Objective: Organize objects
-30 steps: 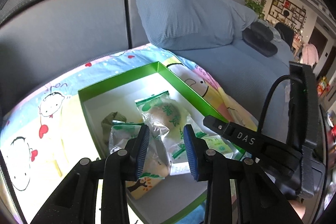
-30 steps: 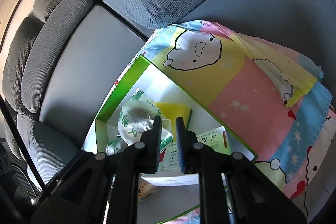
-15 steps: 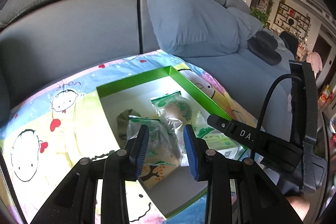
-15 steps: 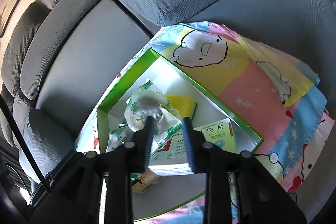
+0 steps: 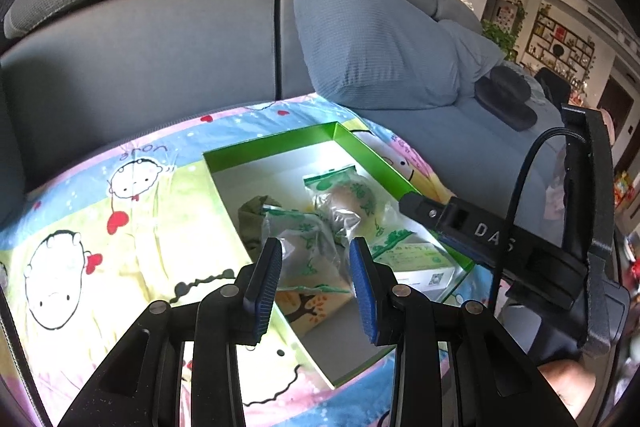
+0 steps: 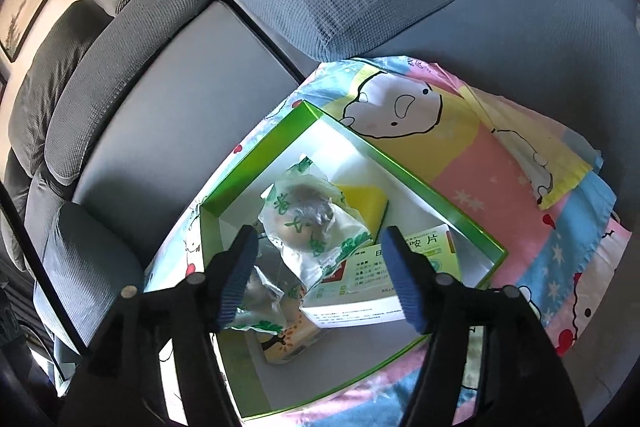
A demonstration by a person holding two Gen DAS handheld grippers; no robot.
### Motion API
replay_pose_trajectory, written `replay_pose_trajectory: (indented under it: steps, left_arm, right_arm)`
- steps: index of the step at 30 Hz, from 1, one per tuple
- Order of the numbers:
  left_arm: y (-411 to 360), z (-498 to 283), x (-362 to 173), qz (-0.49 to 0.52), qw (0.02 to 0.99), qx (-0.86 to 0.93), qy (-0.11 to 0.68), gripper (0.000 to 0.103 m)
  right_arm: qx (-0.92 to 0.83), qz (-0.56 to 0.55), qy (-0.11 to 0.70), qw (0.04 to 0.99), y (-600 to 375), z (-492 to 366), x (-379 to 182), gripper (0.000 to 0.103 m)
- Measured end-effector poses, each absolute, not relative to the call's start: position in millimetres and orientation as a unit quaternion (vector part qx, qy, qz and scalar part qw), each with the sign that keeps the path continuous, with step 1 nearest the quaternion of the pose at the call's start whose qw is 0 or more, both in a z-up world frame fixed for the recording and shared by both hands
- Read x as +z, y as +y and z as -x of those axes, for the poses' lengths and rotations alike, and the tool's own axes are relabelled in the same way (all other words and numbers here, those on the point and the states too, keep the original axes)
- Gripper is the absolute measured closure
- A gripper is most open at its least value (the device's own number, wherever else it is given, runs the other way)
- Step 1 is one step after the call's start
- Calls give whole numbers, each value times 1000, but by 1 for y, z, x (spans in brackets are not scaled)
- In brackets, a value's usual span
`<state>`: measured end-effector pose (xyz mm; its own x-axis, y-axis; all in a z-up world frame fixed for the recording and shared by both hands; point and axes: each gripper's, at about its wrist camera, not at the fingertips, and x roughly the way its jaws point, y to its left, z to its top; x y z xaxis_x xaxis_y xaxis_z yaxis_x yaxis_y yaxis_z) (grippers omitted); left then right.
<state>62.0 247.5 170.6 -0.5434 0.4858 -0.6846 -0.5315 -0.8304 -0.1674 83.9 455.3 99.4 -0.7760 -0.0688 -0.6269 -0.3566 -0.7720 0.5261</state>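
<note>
Both tongs empty over the box [image 6: 440,195], right tongs [image 6: 320,275] spreading, left tongs [image 5: 314,277] easing apart, and I reckon the snack bags [image 6: 308,223] below are already packed.

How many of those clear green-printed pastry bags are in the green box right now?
2: one pastry bag mid-box beside the yellow sponge, another nearer the grippers on the tree-print packet. More may be hidden underneath.
</note>
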Motion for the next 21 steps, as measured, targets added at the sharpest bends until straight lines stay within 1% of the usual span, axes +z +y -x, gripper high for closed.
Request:
replay_pose_trajectory:
  steps: [2,5,7,8,9,12,14,21]
  left_arm:
    - [244,-62,171,380,285,880,30,60]
    - [240,-63,171,379,282,881,30,57]
    - [238,-64,171,379,277,882,35,47]
    - [237,-65,171,378,275,883,37,35]
    - [236,-66,171,374,272,886,40,29]
    - [231,-72,174,356,271,893,49,28]
    - [230,-73,174,354,270,894,54,27]
    - [220,-70,173,366,270,890,42,23]
  right_arm:
    - [884,321,329,81,454,-85,101,34]
    - [886,318,326,83,451,-88,104,33]
    - [888,316,322,87,448,-90,106,32]
    - [889,315,320,89,447,-91,108,31]
    - [890,314,318,89,446,-92,109,30]
    - [896,313,299,95,440,-95,115,27]
    - [900,309,290,99,437,-99,119,22]
    - [908,299,276,97,429,-108,130,18]
